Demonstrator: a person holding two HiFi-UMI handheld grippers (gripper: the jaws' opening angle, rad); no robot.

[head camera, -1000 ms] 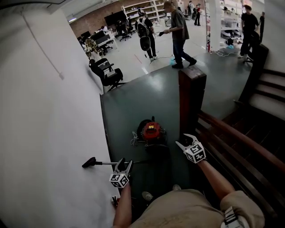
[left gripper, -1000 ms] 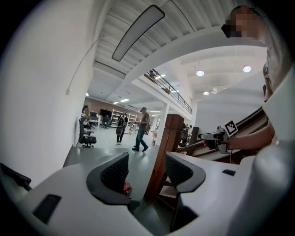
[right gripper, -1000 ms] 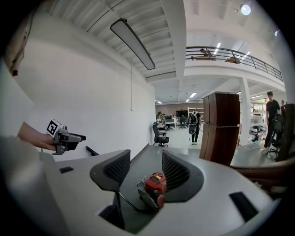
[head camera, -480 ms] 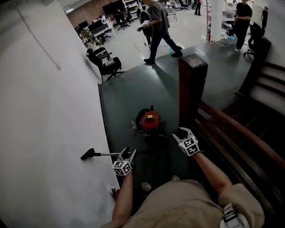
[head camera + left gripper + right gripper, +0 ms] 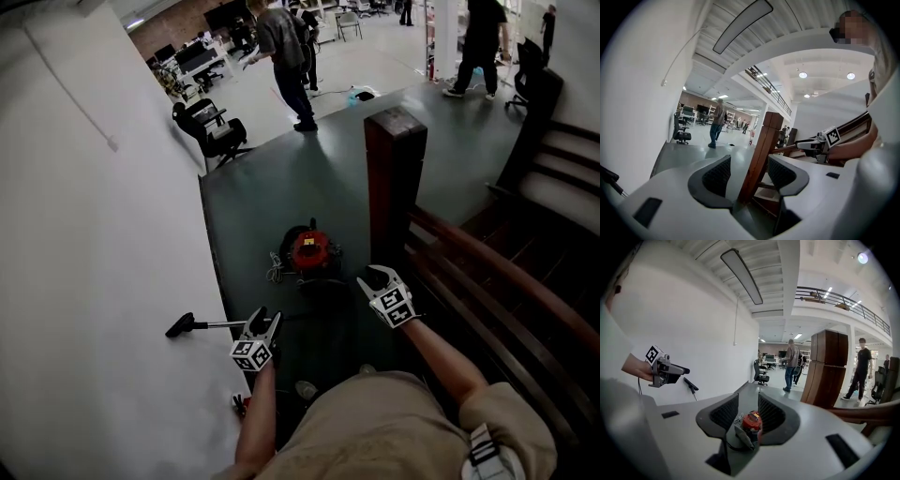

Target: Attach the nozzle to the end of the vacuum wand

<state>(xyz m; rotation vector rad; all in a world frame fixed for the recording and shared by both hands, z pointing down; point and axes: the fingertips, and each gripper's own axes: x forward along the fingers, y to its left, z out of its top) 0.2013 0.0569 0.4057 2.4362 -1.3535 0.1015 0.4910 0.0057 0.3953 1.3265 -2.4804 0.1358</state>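
A red and black vacuum canister (image 5: 312,253) stands on the dark floor, and it shows far off between my right jaws (image 5: 751,422). A thin wand (image 5: 217,324) with a black nozzle (image 5: 178,326) at its end leans by the white wall; the wand also shows in the right gripper view (image 5: 690,384). My left gripper (image 5: 265,317) hovers beside the wand's near end, open with nothing between its pads (image 5: 749,171). My right gripper (image 5: 377,274) is in the air to the right of the canister, its jaws drawn together on nothing (image 5: 748,408).
A tall wooden stair post (image 5: 392,178) rises just beyond my right gripper, with a handrail (image 5: 487,281) and stairs running to the right. The white wall (image 5: 94,281) fills the left. A black office chair (image 5: 211,131) and walking people (image 5: 286,56) are further off.
My right gripper's jaws have closed from spread to drawn together. The left gripper has shifted slightly near the wand. A walking person has crossed to the left in the background.
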